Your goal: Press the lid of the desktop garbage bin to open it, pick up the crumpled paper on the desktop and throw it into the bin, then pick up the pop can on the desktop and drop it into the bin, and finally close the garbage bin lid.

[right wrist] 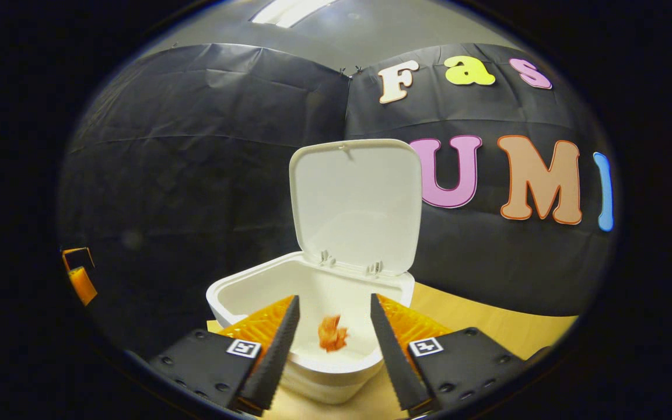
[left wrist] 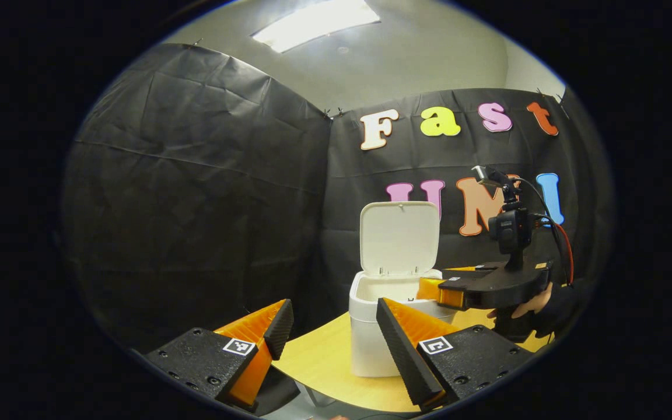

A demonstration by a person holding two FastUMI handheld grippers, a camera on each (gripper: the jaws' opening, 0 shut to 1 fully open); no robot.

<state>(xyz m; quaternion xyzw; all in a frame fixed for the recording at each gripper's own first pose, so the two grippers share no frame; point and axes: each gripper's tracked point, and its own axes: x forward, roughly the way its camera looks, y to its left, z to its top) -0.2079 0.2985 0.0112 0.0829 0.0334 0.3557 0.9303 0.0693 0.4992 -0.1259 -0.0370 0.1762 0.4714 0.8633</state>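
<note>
Right gripper view: right hand-held gripper (right wrist: 330, 344), fingers spread and empty, poised over the white garbage bin (right wrist: 242, 294), lid (right wrist: 354, 204) upright beyond. Crumpled paper (right wrist: 332, 335) lies inside, between the fingers. Left hand-held gripper (left wrist: 336, 344), also spread, faces the bin across the table (left wrist: 324, 356).

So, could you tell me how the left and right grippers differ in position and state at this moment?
The right gripper hangs over the open garbage bin, with the crumpled paper inside the bin seen between its fingers; the left gripper sits back from the bin, above the desktop. The left gripper's fingers are spread wider than the right's. Both are open and hold nothing, and both face the raised lid.
</note>
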